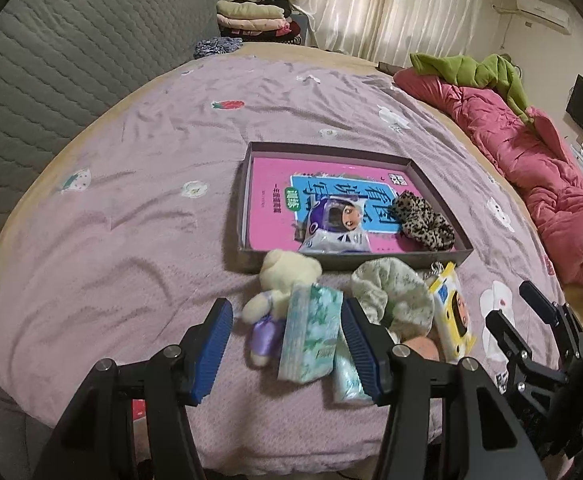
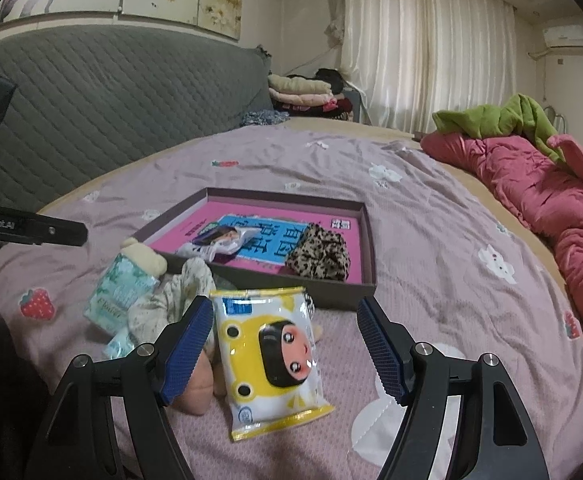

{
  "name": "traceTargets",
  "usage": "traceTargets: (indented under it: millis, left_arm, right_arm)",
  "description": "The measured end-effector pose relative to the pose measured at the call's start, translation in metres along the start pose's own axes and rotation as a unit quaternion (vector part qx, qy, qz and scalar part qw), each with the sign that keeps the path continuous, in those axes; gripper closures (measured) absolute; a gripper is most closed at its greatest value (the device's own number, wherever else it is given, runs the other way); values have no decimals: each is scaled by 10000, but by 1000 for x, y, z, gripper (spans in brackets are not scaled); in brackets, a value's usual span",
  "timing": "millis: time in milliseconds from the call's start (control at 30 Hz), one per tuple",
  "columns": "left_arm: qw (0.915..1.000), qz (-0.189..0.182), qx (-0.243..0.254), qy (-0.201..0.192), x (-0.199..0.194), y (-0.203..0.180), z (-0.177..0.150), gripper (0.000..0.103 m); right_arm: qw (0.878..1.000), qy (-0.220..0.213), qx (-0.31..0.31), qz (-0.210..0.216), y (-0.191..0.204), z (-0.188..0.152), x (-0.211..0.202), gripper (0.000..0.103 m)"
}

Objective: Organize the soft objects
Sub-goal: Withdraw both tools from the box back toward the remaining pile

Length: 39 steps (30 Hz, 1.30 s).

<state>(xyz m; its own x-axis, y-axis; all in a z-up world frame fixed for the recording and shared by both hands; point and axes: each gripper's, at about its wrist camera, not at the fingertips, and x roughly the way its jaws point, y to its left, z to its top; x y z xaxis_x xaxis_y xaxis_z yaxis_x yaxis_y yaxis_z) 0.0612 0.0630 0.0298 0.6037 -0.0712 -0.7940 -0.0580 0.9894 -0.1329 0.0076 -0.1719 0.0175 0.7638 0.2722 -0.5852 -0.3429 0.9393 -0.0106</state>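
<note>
Lilac bedsheet with strawberry and flower prints [image 1: 131,208] carries everything. Shallow dark cardboard box lid [image 1: 443,196] sits mid-bed, lined with a pink-and-blue book cover; inside it are a leopard-print fabric scrunchie [image 1: 425,222] at the right and a white-purple cartoon wipes pack [image 1: 337,226] near the front wall.

Left gripper [image 1: 287,344] is released, blue ribbed pads spread wide, straddling a mint-green floral tissue pack [image 1: 311,332] that stands on edge between them (right pad looks very close to it, contact unclear). Cream plush bear in a purple dress [image 1: 275,280] lies just left of the pack, head against the box wall. Pale floral fabric pouch [image 1: 391,292] sits just right of it. A second mint pack [image 1: 345,376] lies flat nearer the camera.

Right gripper [image 2: 287,344] is also released, jaws wide apart, over a yellow-and-white cartoon-face wipes pack [image 2: 271,360] lying flat near the box's front wall. Left pad is just beside the pack's edge; right pad is well apart. Peach plush piece [image 2: 201,388] peeks out under the left pad.

Pink quilt [image 2: 551,204] is bunched along the far right.
</note>
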Motion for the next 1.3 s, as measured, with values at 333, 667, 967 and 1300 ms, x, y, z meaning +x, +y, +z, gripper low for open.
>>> traceTargets:
  millis: [333, 667, 967, 1300]
  left_arm:
    - [9996, -177, 149, 158, 6, -8, -17, 47]
    - [9992, -184, 166, 309, 12, -7, -28, 47]
    - [9987, -244, 213, 402, 17, -10, -33, 47]
    - [9983, -273, 156, 483, 28, -7, -36, 47]
  right_arm:
    - [10000, 70, -17, -28, 3, -6, -10, 27]
    - [9994, 339, 94, -22, 5, -11, -2, 27]
    - [9978, 637, 185, 42, 1, -19, 11, 27]
    - [9961, 885, -41, 23, 8, -26, 29, 27]
